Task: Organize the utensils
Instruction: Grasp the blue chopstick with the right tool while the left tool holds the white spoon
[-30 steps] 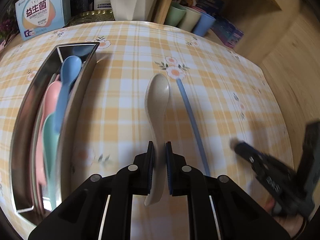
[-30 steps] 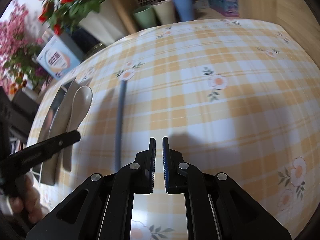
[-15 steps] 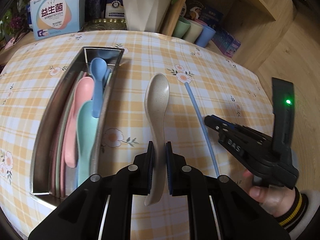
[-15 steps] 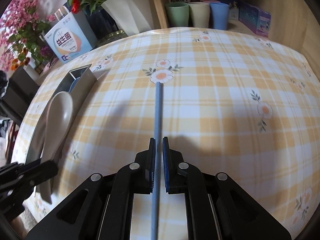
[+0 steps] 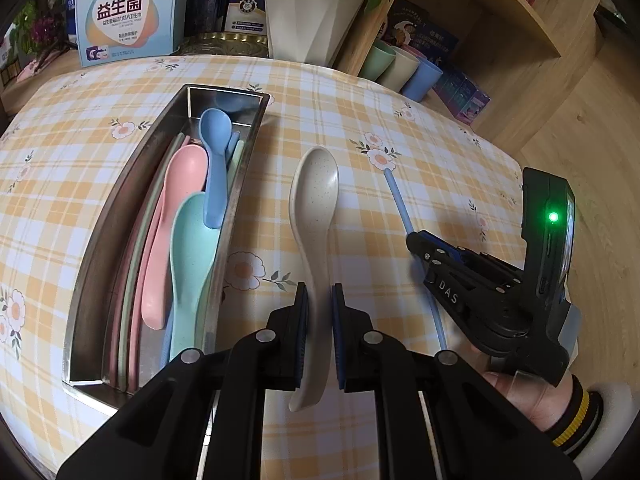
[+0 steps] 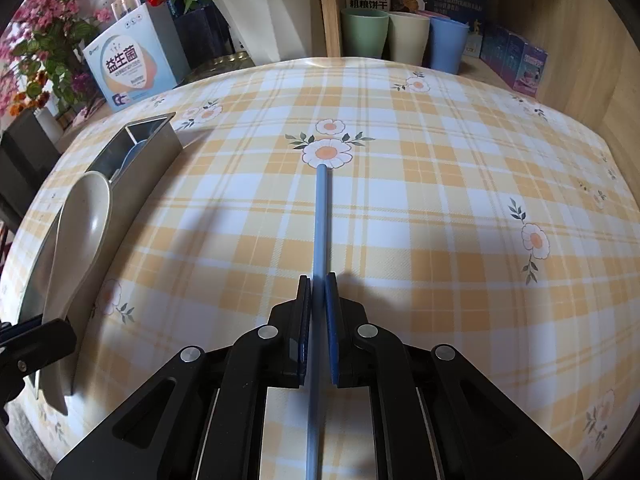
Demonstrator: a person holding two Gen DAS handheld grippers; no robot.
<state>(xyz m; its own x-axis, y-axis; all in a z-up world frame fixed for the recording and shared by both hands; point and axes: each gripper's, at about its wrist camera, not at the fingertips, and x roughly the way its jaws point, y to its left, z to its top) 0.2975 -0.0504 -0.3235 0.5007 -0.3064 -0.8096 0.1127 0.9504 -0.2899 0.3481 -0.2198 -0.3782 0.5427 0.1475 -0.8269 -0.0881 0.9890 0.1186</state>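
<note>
My left gripper (image 5: 319,298) is shut on the handle of a beige speckled spoon (image 5: 314,208), held over the checked tablecloth just right of a steel tray (image 5: 120,216). In the tray lie a pink spoon (image 5: 176,216), a mint spoon (image 5: 188,256), a blue spoon (image 5: 214,160) and some thin sticks. My right gripper (image 6: 318,290) is shut on a blue chopstick (image 6: 321,216) that points away over the cloth. From the left wrist view the right gripper (image 5: 416,240) sits to the right, with the chopstick (image 5: 396,196) in it. The right wrist view has the beige spoon (image 6: 76,240) at far left, beside the tray (image 6: 144,148).
At the table's far edge stand a white planter (image 6: 264,20), a light blue box (image 6: 128,68), and green, cream and blue cups (image 6: 404,38). Small purple boxes (image 6: 528,66) sit at the far right by a wooden wall. A hand in a striped cuff (image 5: 560,412) holds the right gripper.
The left gripper drew back with the spoon, so more of the tray shows. The right gripper swung left and rolled until the chopstick lay straight between its fingers.
</note>
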